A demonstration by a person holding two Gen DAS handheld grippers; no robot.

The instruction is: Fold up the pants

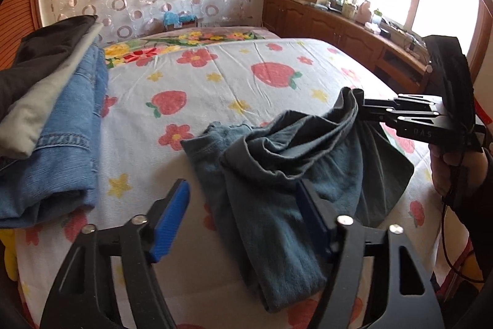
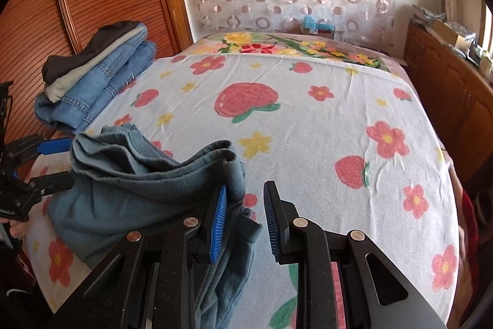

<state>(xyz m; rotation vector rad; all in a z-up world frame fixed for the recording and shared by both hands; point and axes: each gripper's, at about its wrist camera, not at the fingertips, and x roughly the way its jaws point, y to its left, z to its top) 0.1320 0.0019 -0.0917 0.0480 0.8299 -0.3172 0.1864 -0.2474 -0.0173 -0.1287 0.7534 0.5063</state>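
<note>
Because the grey-blue pants (image 1: 277, 174) are soft, light and floppy, they sag in a bunched heap on the bed (image 1: 215, 76); grab the thick waistband edge; the right claw (image 2: 245, 215) pinches one raised fold; the left claw (image 1: 243, 215) stands open around them.

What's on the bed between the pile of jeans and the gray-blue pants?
Nothing. In both views only bare flowered sheet lies between the jeans pile and the pants.
</note>
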